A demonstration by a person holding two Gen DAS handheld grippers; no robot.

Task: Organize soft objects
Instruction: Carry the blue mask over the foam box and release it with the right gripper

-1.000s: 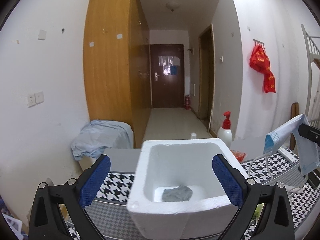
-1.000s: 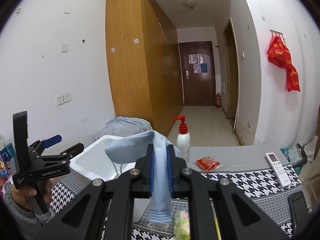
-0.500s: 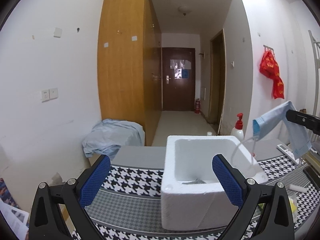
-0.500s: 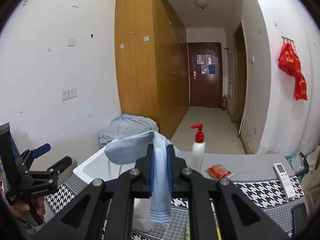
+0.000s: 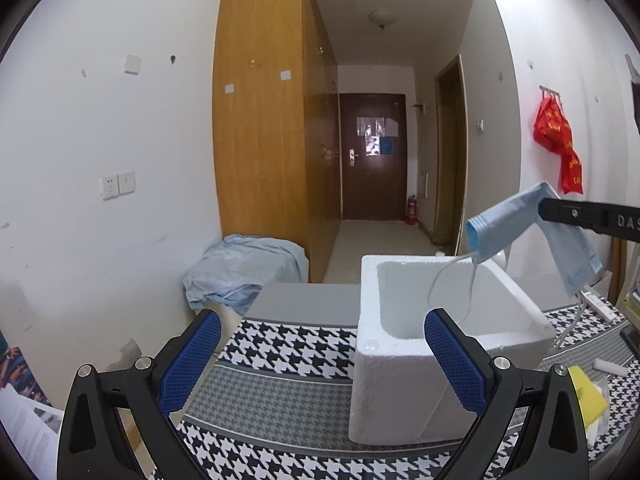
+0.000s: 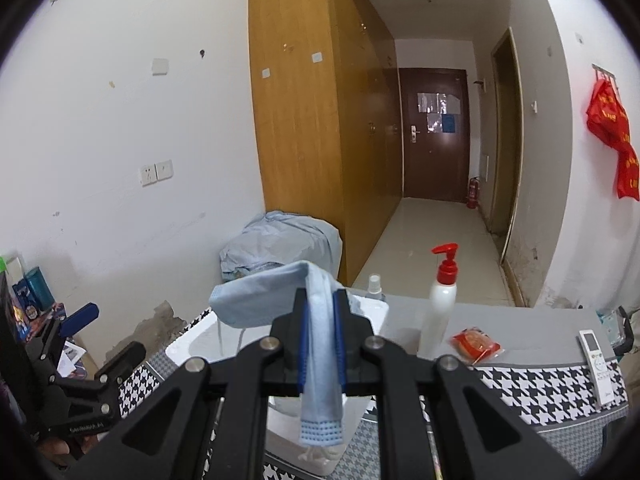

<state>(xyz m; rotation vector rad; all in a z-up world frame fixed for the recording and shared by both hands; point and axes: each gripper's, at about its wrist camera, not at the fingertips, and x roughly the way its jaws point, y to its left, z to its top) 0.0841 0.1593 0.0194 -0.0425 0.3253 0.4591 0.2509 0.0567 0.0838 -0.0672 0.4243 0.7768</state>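
My right gripper (image 6: 320, 312) is shut on a light blue face mask (image 6: 320, 368) folded over its pads, both ends drooping. In the left wrist view the same mask (image 5: 516, 220) hangs from the right gripper's black tip (image 5: 548, 206) above the far right rim of a white foam box (image 5: 432, 384), its ear loops dangling into the box. My left gripper (image 5: 320, 360) stands open and empty, left of and in front of the box; it also shows at the lower left (image 6: 100, 332). The box's inside bottom is hidden.
The box stands on a houndstooth cloth (image 5: 280, 380) over a grey table. A red-pump lotion bottle (image 6: 440, 304), a small spray bottle (image 6: 374, 284), a red packet (image 6: 476, 344) and a white remote (image 6: 598, 360) lie to the right. A yellow sponge (image 5: 588, 396) sits beside the box.
The left wrist view has swung left, so the box now sits further right and its grey content is out of sight. The right gripper carried the mask leftward over the box.
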